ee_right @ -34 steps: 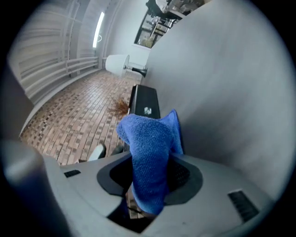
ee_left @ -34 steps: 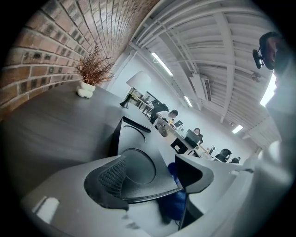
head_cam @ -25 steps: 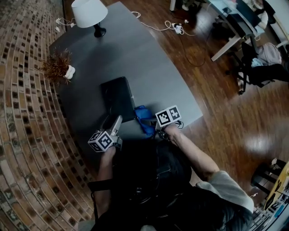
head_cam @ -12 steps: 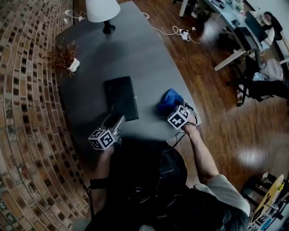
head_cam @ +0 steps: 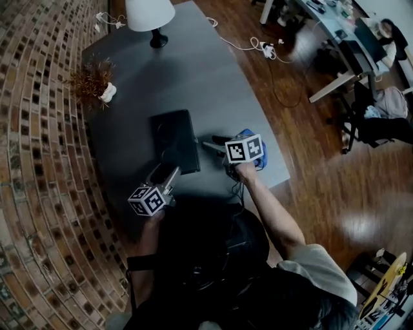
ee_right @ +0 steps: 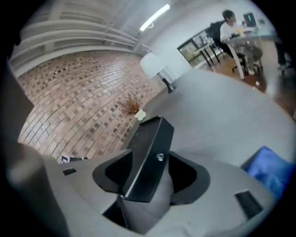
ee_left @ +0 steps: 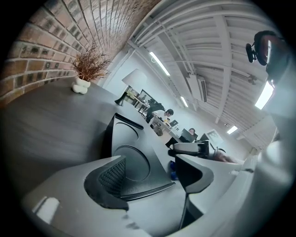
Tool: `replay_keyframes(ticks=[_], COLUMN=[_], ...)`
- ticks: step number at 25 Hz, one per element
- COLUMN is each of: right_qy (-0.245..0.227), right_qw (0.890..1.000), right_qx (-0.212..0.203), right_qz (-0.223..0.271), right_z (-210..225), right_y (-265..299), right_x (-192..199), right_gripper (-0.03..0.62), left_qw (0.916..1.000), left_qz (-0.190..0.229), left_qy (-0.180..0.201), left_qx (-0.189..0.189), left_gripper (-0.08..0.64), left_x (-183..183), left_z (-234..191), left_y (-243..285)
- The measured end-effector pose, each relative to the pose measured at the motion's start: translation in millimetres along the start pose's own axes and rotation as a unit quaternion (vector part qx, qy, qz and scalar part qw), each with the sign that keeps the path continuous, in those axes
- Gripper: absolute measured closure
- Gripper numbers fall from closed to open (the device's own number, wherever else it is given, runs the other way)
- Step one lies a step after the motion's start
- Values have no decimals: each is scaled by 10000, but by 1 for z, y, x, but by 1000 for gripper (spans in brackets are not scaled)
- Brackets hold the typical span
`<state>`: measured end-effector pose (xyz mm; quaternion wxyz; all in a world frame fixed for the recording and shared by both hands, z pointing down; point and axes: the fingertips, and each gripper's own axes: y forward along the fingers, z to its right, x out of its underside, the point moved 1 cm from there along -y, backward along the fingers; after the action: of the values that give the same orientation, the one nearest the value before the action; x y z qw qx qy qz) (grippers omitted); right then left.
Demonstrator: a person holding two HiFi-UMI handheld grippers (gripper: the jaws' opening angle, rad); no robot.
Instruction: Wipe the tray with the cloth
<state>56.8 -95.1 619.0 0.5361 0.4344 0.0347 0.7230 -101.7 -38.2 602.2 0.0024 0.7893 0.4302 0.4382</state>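
Head view: tray (head_cam: 174, 138) is lying on the grey table (head_cam: 193, 77), its long axis running away from the person toward the lamp (head_cam: 150, 16), one short end facing the person. Left gripper (head_cam: 165, 174) is sitting at the tray's near corner. Right gripper (head_cam: 213, 143) is pointing across at the tray's right side. The blue cloth (head_cam: 259, 162) is lying bunched on the table behind it, near the table's right edge, apart from the tray.

Left gripper view: jaws are standing half apart, straddling the tray's near corner. One pad (ee_left: 112, 175) is resting against the edge, the other sitting just clear. Bracing rather than pinching, by my reading.

Right gripper view: jaws are standing apart and have just been closing somewhat, with nothing between them. The tray is showing beyond the gap, the cloth off to the lower right.

Judgement: wiping is not under way, since the cloth is not in hand. The next move is calling for the right gripper to turn back, close on the cloth and carry it onto the tray.
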Motion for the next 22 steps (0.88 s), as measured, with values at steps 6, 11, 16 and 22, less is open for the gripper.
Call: replay_keyframes(ticks=[6, 11, 16, 22], right_qy=[-5289, -5870, -5952, -6502], right_qw=[8240, 7623, 7481, 6852], right_qx=[716, 630, 659, 830], right_qz=[-1901, -2655, -2860, -3175], right_z=[-3, 2, 9, 12], right_y=[53, 75, 80, 81], right_x=[19, 24, 35, 33], right_gripper=[390, 456, 466, 523], left_qw=[9999, 9999, 10000, 10000], left_qz=[-103, -56, -30, -4], left_qy=[116, 67, 64, 25], left_qx=[71, 65, 67, 23], left_gripper=[239, 239, 244, 255], left_x=[3, 2, 2, 2], left_z=[5, 4, 3, 2], left_y=[2, 1, 1, 1])
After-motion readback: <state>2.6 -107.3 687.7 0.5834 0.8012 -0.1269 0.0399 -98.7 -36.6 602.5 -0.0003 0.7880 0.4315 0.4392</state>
